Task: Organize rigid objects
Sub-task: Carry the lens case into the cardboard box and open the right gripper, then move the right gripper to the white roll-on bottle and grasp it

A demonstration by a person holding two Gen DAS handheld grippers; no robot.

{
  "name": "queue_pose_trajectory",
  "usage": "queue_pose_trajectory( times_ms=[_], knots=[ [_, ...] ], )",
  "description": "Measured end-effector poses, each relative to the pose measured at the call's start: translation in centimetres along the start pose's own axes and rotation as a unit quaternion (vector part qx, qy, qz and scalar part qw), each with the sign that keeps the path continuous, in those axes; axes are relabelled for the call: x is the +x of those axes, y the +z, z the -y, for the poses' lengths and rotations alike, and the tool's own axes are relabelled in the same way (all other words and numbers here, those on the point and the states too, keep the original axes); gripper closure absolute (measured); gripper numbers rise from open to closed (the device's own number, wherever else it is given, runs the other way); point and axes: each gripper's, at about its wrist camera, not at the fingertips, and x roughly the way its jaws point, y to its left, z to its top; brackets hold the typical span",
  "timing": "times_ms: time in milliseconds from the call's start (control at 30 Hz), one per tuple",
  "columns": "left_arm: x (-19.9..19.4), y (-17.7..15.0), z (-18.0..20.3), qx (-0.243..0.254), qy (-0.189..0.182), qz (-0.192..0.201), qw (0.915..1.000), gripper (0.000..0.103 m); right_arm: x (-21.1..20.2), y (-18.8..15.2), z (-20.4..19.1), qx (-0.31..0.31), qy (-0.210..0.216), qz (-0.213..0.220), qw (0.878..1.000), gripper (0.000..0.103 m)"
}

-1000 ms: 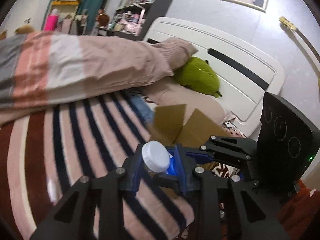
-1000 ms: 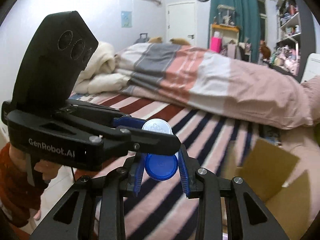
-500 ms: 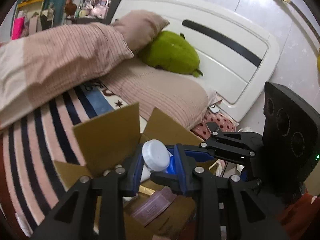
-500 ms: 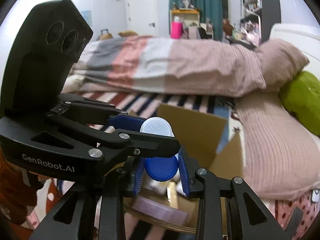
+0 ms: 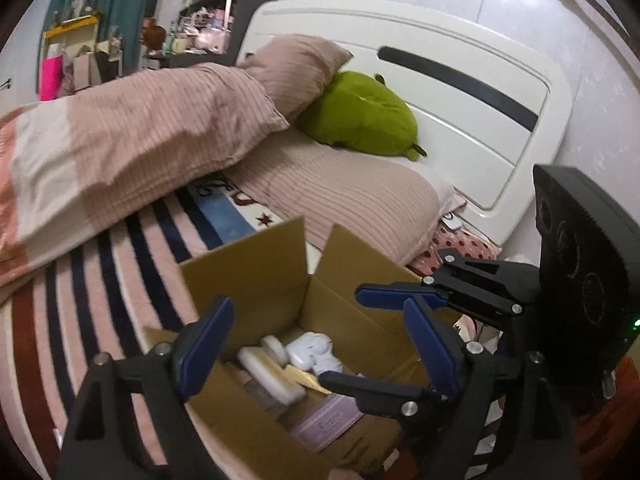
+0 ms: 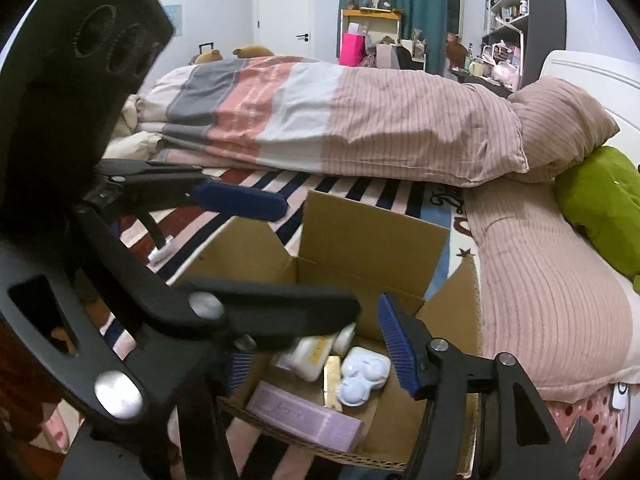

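Left gripper [image 5: 316, 344] opening, empty; right gripper [image 6: 320, 364] opening too, empty. Both above the box [image 5: 256, 276]; white bottle [image 5: 314, 354] lies inside, directly below, left nearer.

1 cardboard box [image 5: 256, 280], 2 pillows [image 5: 352, 204], 1 green plush [image 5: 360, 116], 1 lilac box [image 6: 304, 416]

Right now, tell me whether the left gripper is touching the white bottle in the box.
Apart. The left wrist view shows the left gripper opening, nothing between its jaws; the white bottle lies below in the cardboard box.
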Motion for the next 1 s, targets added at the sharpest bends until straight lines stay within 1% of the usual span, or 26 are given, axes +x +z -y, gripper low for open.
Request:
queue_pose_trajectory(
  times_ms=[200,233,400,533,633,767,833,900,1000],
  knots=[
    [-4.5,-1.0,-2.3,-0.017,0.036,0.034,0.9986,0.018,-0.2,1.2,-3.1,-0.021,0.007,0.003,1.000,0.044],
    [-5.7,-1.4,-2.9,-0.020,0.046,0.041,0.9979,0.018,-0.2,1.4,-3.6,-0.024,0.010,0.005,1.000,0.043],
    [-9.9,-3.5,-6.2,-0.042,0.089,0.063,0.9931,0.018,0.3,3.0,-7.9,-0.051,0.036,0.023,0.998,0.043],
    [-13.1,-6.0,-9.9,-0.071,0.137,0.071,0.9854,0.017,1.5,4.4,-12.1,-0.076,0.077,0.032,0.994,0.043],
    [-15.1,-8.7,-13.3,-0.095,0.180,0.073,0.9763,0.017,4.2,4.9,-15.4,-0.087,0.115,0.015,0.989,0.042],
    [-16.6,-12.5,-17.4,-0.130,0.217,0.062,0.9654,0.017,10.0,4.3,-19.1,-0.084,0.161,-0.029,0.983,0.042],
    [-16.9,-14.4,-18.9,-0.147,0.228,0.054,0.9609,0.017,13.2,3.7,-20.6,-0.071,0.180,-0.050,0.980,0.042],
    [-17.4,-16.2,-20.4,-0.165,0.231,0.049,0.9576,0.017,15.8,3.3,-21.7,-0.066,0.189,-0.064,0.978,0.042],
    [-18.1,-18.6,-22.2,-0.193,0.233,0.047,0.9520,0.017,20.0,2.8,-23.2,-0.056,0.190,-0.091,0.976,0.042]
  ],
)
